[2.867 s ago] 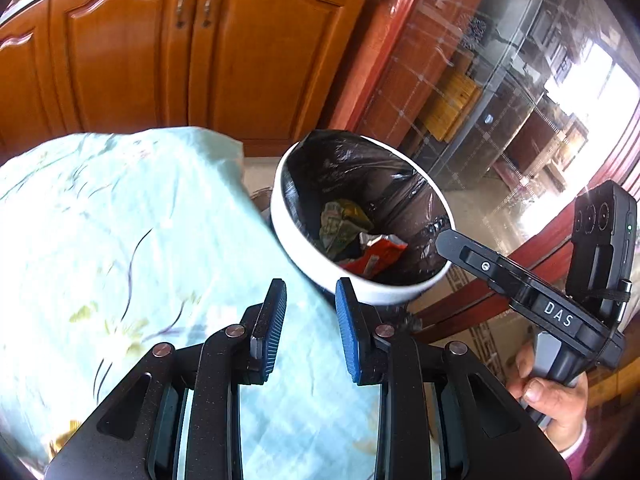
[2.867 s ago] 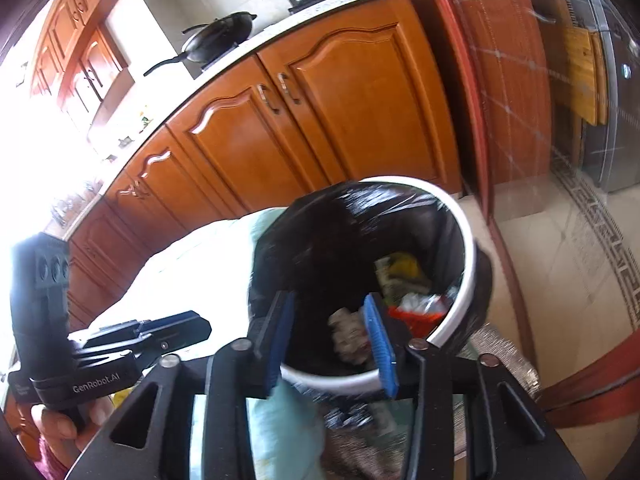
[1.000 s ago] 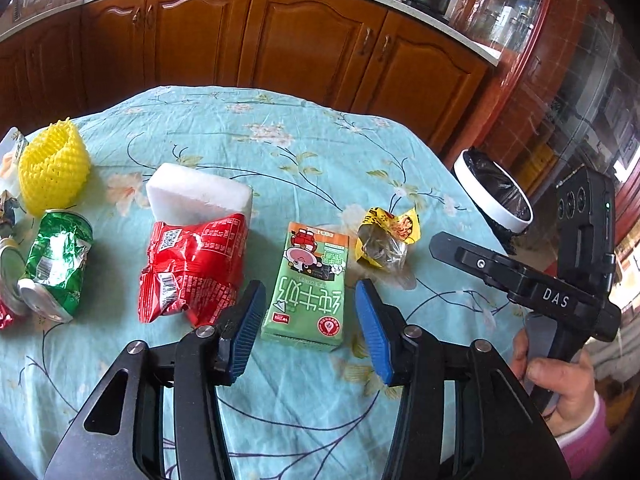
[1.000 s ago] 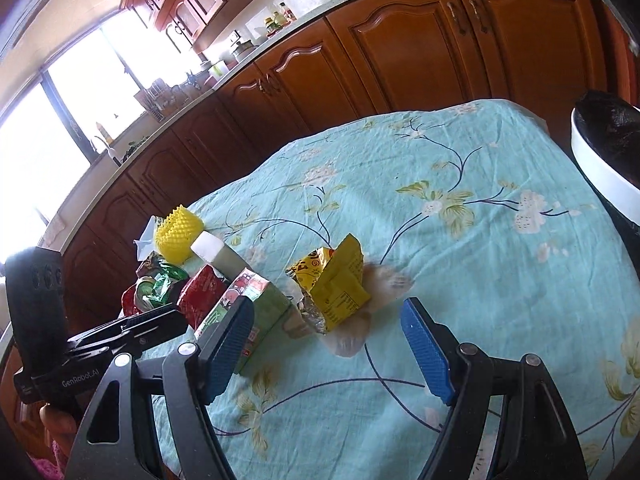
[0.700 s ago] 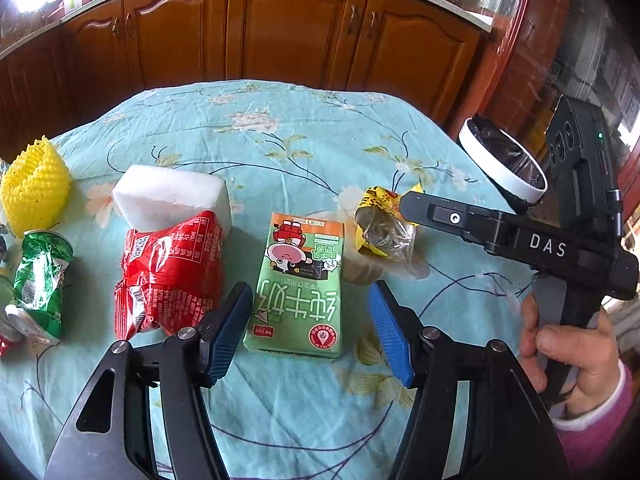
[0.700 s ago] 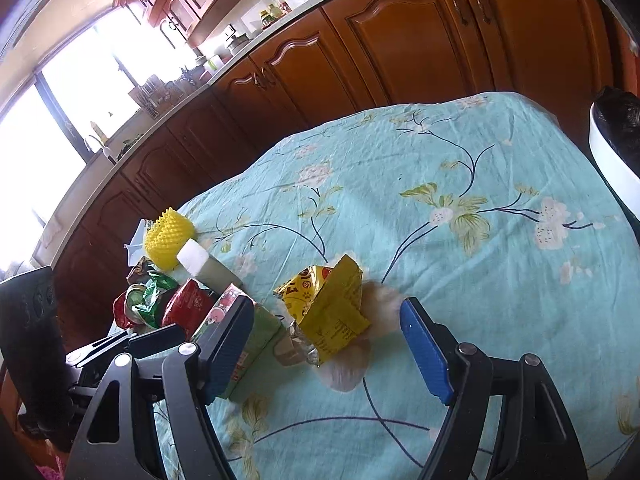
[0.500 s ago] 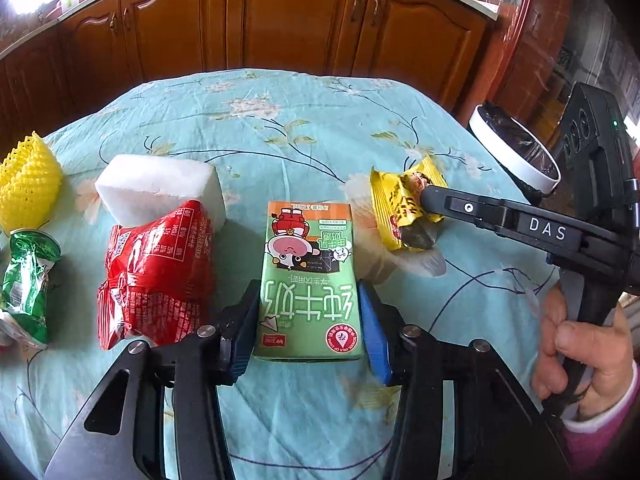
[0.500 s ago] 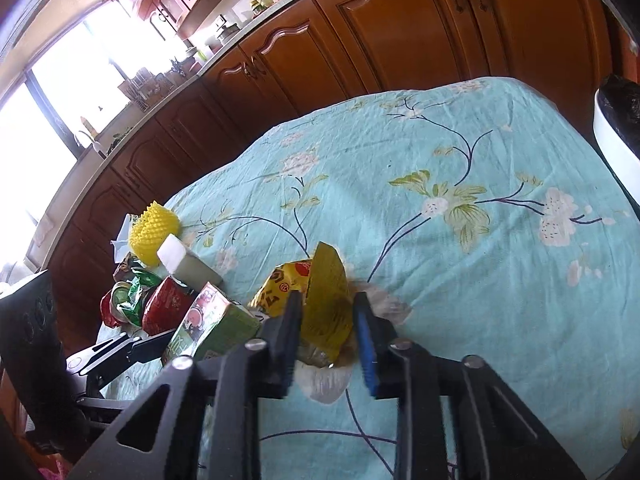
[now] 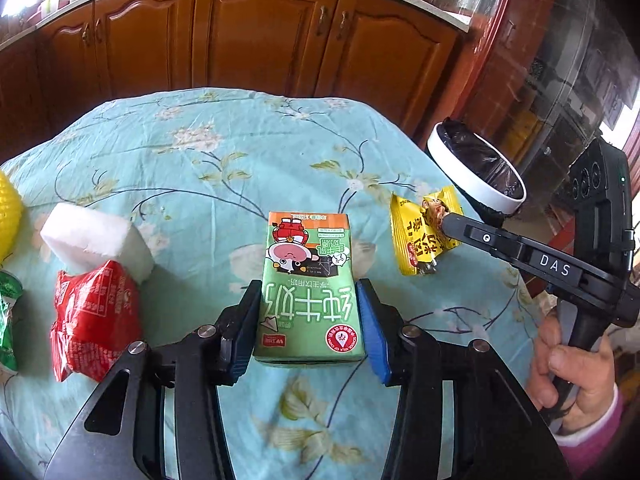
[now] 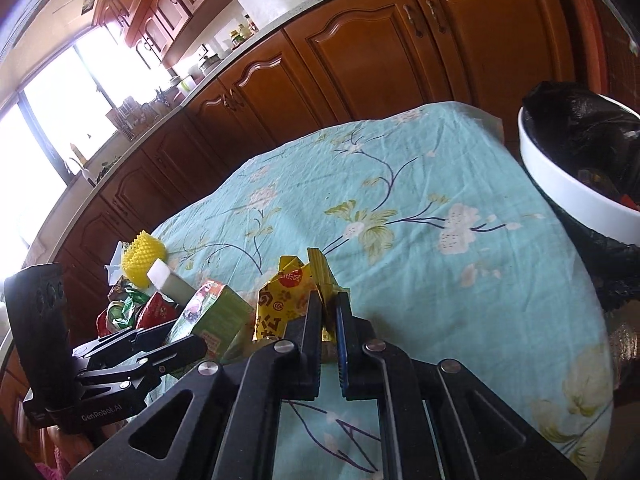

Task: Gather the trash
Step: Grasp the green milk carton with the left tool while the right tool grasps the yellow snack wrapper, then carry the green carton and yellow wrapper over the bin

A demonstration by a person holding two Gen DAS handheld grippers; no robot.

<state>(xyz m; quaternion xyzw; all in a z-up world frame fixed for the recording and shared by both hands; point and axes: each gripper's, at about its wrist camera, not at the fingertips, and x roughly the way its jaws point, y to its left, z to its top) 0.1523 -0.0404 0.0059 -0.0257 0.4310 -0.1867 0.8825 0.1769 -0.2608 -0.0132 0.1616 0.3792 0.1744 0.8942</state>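
Note:
My left gripper (image 9: 308, 316) is shut on a green milk carton (image 9: 308, 280) lying flat on the flowered tablecloth (image 9: 208, 160); it also shows in the right wrist view (image 10: 216, 312). My right gripper (image 10: 329, 312) is shut on a yellow snack wrapper (image 10: 288, 300), pinching its edge; the wrapper also shows in the left wrist view (image 9: 420, 236) at the right gripper's tip. The white trash bin (image 9: 476, 168) with a black liner stands beyond the table's right edge, and shows in the right wrist view (image 10: 576, 184).
A red snack bag (image 9: 96, 320), a white foam block (image 9: 96, 236), a yellow foam net (image 9: 8, 212) and a green wrapper (image 9: 8, 312) lie at the left of the table. Wooden cabinets (image 9: 260, 36) stand behind.
Both grippers came from the bin back over the table, lowered around their items and closed: the left on the milk carton, the right on the yellow wrapper.

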